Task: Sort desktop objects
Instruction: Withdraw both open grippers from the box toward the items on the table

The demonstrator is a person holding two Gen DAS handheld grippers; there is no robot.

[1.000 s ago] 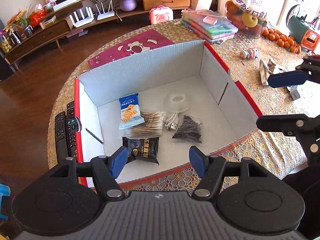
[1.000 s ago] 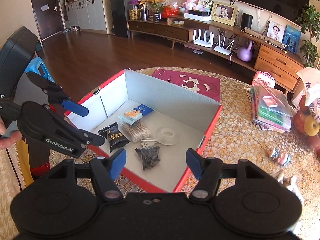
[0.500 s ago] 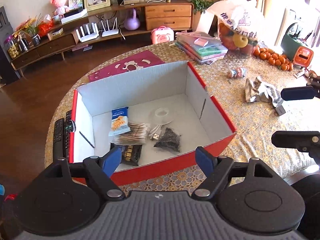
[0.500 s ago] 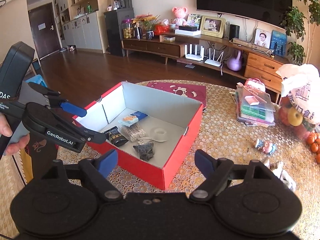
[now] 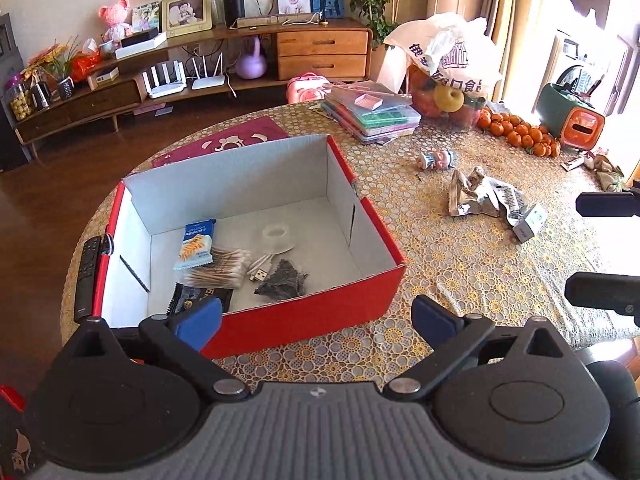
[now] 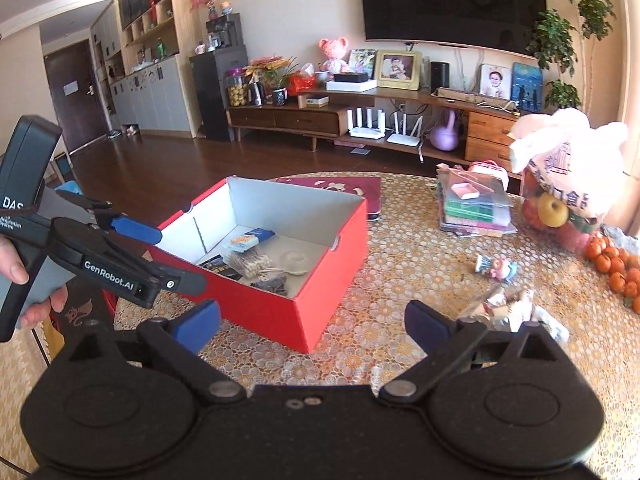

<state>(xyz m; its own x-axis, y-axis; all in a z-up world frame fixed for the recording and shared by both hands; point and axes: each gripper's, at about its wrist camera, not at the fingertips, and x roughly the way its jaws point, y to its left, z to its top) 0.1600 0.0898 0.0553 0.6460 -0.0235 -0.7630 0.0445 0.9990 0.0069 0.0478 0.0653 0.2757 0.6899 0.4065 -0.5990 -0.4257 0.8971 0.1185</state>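
Hovering over the tabletop [image 5: 460,248], both hand-held grippers gape wide and empty: left [image 5: 316,320], right [image 6: 312,326]. The red box [image 5: 304,316] holds snack packets and cotton swabs [image 5: 218,270]. Only the left view shows the remote [image 5: 86,276] beside it; only the right shows a hand [image 6: 16,276].

The left hand-held gripper [image 5: 316,318] is held level with its blue-padded fingers [image 5: 199,321] spread wide and nothing between them. The right hand-held gripper [image 6: 312,322] is likewise spread wide and empty. A hand [image 6: 24,284] is wrapped around the left handle
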